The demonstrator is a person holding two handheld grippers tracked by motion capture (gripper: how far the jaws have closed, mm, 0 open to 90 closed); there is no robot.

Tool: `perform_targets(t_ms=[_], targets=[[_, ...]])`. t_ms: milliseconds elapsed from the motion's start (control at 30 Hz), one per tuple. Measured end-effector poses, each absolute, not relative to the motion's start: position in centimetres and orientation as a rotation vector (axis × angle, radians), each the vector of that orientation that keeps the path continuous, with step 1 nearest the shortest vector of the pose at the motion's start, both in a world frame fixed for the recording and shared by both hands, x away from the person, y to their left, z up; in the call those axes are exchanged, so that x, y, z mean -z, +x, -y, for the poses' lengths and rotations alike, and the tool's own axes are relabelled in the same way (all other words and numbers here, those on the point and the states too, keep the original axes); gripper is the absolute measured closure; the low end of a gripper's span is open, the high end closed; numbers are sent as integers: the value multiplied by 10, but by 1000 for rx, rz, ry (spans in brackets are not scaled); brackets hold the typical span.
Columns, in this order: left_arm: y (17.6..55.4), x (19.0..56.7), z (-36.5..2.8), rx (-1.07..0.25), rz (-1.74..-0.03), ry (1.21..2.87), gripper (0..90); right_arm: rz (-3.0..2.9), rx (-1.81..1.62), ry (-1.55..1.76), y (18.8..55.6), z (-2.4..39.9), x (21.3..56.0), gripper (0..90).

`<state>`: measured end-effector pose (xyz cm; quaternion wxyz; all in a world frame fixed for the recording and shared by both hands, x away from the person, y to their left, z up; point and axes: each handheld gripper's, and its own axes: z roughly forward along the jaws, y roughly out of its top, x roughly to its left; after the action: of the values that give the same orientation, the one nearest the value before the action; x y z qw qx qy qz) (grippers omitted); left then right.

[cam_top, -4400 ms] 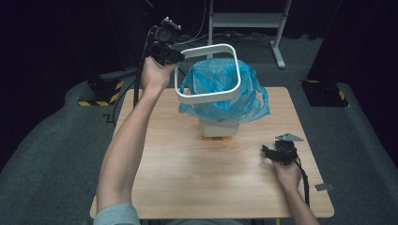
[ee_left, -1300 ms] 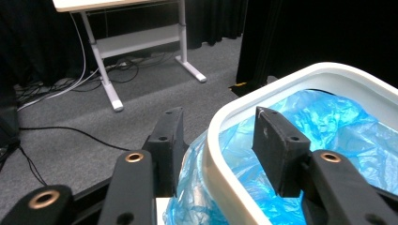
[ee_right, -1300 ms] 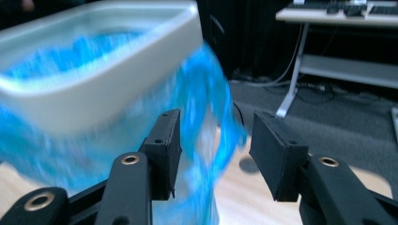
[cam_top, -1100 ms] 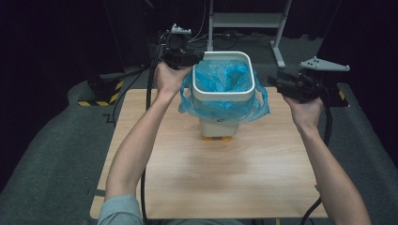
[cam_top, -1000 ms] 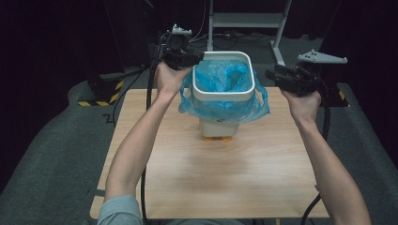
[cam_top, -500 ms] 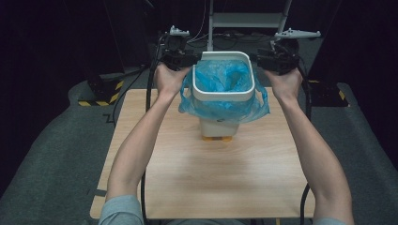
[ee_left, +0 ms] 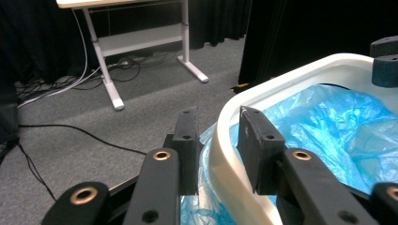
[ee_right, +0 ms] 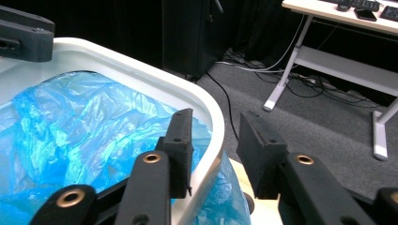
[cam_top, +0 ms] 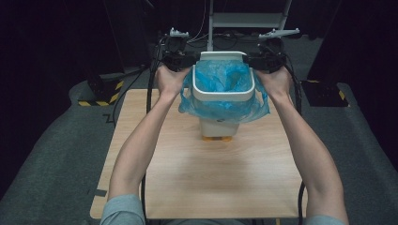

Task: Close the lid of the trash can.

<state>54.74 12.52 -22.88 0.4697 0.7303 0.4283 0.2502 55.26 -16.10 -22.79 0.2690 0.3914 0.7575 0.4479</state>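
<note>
A white bin (cam_top: pixel 219 125) lined with a blue plastic bag (cam_top: pixel 220 77) stands at the far middle of the wooden table (cam_top: pixel 211 183). A white rim ring (cam_top: pixel 224 96) sits on its top over the bag. My left gripper (cam_top: pixel 190 61) is at the ring's far left corner. In the left gripper view its jaws (ee_left: pixel 218 117) straddle the ring (ee_left: pixel 225 159) with small gaps, open; they have just been closing. My right gripper (cam_top: pixel 251 60) is at the far right corner. Its jaws (ee_right: pixel 213 117) straddle the ring (ee_right: pixel 206 117) the same way, open and just closing.
Grey carpet surrounds the table. A white desk frame (cam_top: pixel 244 21) stands beyond the bin, with cables on the floor. Yellow-black striped blocks (cam_top: pixel 101 91) lie at the far left. An orange base (cam_top: pixel 217 138) shows under the bin. Black cables trail from both grippers.
My right hand has moved left and farther away, from beside the bin to the ring's far right corner. The left hand has stayed at the far left corner.
</note>
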Motion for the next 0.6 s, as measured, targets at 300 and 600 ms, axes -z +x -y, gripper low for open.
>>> perform_targets(t_ms=[300, 600], targets=[[546, 229, -124, -620, -1043, 1788, 717, -2026, -1211, 1053, 554, 160, 227, 738], [548, 231, -121, -633, -1038, 1803, 755, -2022, -1168, 1016, 556, 154, 228, 799]])
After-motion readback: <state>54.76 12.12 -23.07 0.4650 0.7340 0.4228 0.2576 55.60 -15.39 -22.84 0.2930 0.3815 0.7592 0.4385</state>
